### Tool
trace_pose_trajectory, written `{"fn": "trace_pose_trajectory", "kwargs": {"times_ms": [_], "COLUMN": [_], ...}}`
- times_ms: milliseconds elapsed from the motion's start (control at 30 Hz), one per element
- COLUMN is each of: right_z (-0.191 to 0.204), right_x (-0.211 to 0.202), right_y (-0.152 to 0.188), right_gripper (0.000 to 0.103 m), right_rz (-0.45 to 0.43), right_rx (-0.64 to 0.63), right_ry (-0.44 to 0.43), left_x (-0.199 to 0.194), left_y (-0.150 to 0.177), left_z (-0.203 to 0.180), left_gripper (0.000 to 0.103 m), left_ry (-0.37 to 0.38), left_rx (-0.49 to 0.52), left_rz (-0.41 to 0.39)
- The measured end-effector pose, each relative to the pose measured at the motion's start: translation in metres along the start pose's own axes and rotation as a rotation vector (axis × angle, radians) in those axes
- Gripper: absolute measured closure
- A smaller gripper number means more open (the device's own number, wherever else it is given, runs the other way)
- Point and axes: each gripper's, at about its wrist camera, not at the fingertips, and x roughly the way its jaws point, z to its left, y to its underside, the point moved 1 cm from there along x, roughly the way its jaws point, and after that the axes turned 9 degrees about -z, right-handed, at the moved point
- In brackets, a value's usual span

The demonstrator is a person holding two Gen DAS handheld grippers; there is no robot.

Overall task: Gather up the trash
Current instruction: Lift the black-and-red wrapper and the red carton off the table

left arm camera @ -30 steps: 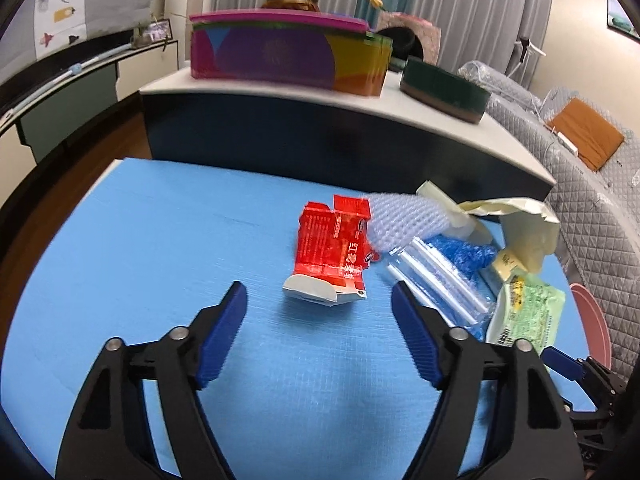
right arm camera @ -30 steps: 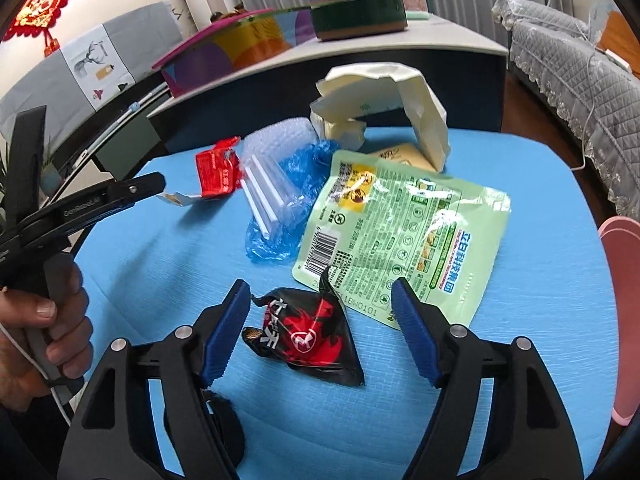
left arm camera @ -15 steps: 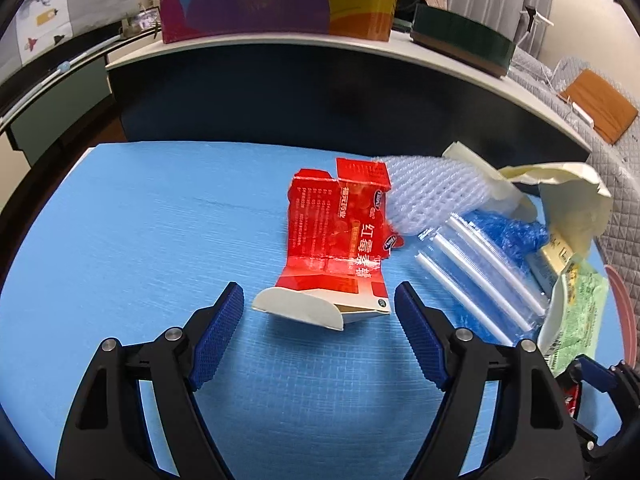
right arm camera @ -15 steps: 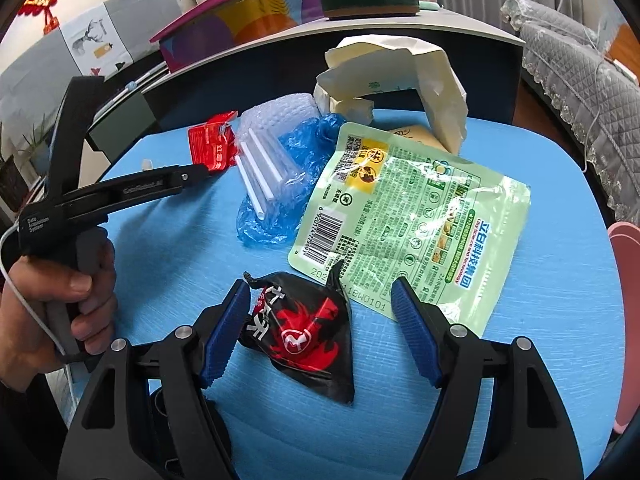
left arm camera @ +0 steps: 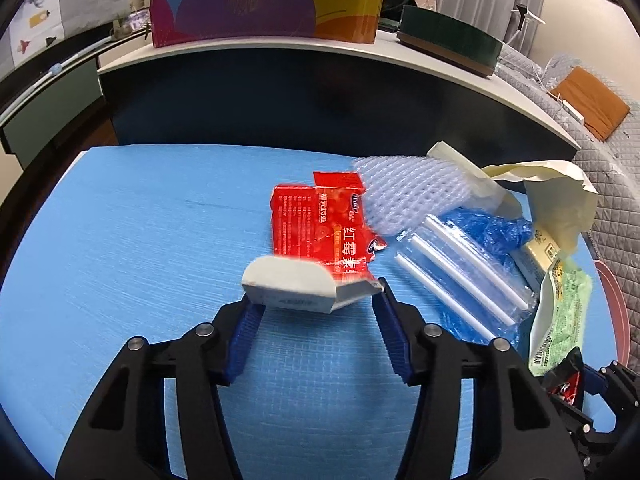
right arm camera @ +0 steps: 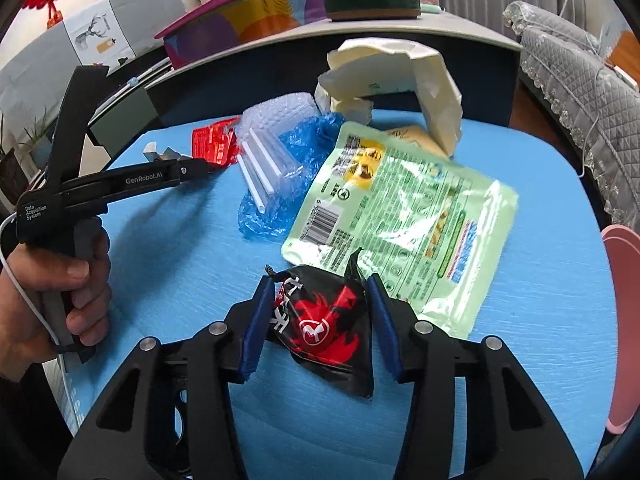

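A flattened red carton (left arm camera: 320, 236) with a white open end lies on the blue table (left arm camera: 120, 240). My left gripper (left arm camera: 314, 304) has its jaws on both sides of that white end, touching it. A black and red wrapper (right arm camera: 320, 320) lies near the front. My right gripper (right arm camera: 318, 292) has its jaws against both sides of it. The left gripper also shows in the right wrist view (right arm camera: 160, 158), at the carton (right arm camera: 212, 142).
A green pouch (right arm camera: 404, 216), a clear bag of white sticks (right arm camera: 268, 168) on blue plastic, bubble wrap (left arm camera: 404, 192) and a torn cream paper bag (right arm camera: 400, 76) lie in a pile. A pink bin rim (right arm camera: 624, 312) is at the right edge. A dark counter stands behind.
Both grippers moved forward and narrowed: the left onto the carton's white end, the right onto the black and red wrapper.
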Motion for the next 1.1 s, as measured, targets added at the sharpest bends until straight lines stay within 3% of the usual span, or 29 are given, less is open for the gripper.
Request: {"fn": "trace_pose_trajectory", "kwargs": {"times_ms": [33,167,233,467,867,1000,1100], "right_z": [0.000,-0.002,-0.003,0.000,-0.013,-0.014,-0.014], "right_x": [-0.002,-0.008,-0.010,-0.017,-0.020,-0.020,-0.021], "right_y": [-0.001,-0.003,-0.003,-0.001,-0.001,-0.001,-0.001], "right_gripper": [0.055,0.055,0.055,0.055,0.055,0.055,0.055], "right_rz": [-0.006,-0.022,-0.022,-0.032,-0.037,-0.039,-0.039], "right_rx": [-0.001,0.000,0.007,0.001,0.016,0.017,0.014], "right_ry": [0.001,0.003,0.004,0.005,0.012,0.010,0.009], "left_x": [0.000,-0.003,-0.007,-0.011,0.015,0.020,0.020], "left_y": [0.000,0.001,0.002,0.000,-0.005,-0.005,-0.006], "left_z": [0.000,-0.001,0.001,-0.012,-0.018,-0.019,-0.018], "left_gripper": [0.073,0.072,0.038,0.026,0.027,0.043,0.046], "left_ry": [0.003,-0.002,-0.007,-0.001,-0.077,-0.072,-0.074], "left_rx": [0.001,0.007,-0.009,-0.007,-0.087,-0.091,-0.096], "left_rz": [0.008,0.009,0.007,-0.021,0.009,0.024,0.023]}}
